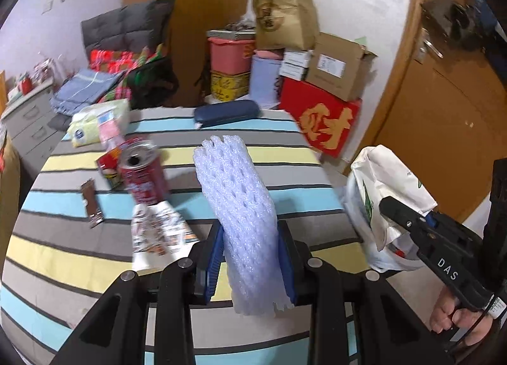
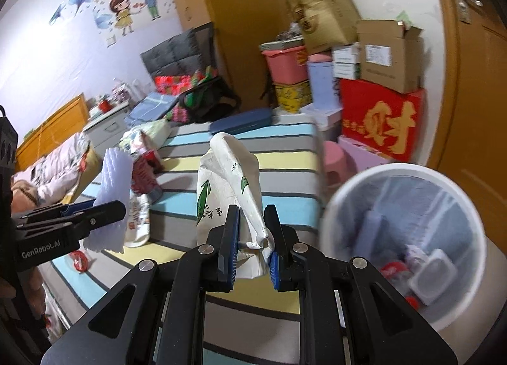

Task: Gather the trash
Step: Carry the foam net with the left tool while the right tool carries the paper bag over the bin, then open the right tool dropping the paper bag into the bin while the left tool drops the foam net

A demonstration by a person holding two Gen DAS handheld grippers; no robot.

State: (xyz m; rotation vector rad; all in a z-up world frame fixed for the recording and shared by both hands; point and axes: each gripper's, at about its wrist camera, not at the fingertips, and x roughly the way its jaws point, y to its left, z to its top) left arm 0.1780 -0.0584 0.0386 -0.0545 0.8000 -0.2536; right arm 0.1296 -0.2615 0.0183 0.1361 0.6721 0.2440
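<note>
Left gripper [image 1: 253, 257]: closed on a white foam net sleeve [image 1: 240, 206], which stands up between the blue pads above the striped desk [image 1: 285, 149]; the right wrist view shows it from the side at its left edge [image 2: 109, 216].
Right gripper [image 2: 252, 238]: clamped narrow on a crumpled white paper bag with green print [image 2: 228, 187]; in the left wrist view it sits at the right edge [image 1: 408, 222], a hand [image 1: 459, 317] gripping its handle.
Only in the right wrist view: a white waste bin [image 2: 345, 200] lined with clear plastic, just beside the desk's right edge, with a clear tray and red scraps inside; a red scrap [image 2: 80, 262] near the desk's left edge; a pink stool [image 2: 336, 159] past the bin; bedding [image 2: 54, 168] at far left.
Only in the left wrist view: a brown wrapper [image 1: 92, 203] near the desk's left edge.
Desk, middle: a red can [image 1: 142, 171], opened top facing the camera, blurred; a printed white pouch [image 1: 158, 231] lies just in front of it.
Desk, far edge: a dark blue case [image 1: 226, 113] and a pale yellow packet [image 1: 95, 122] toward the far left corner.
Beyond the desk: stacked boxes, among them a red box with gold characters [image 1: 323, 120], and a wooden door [image 1: 443, 111].
</note>
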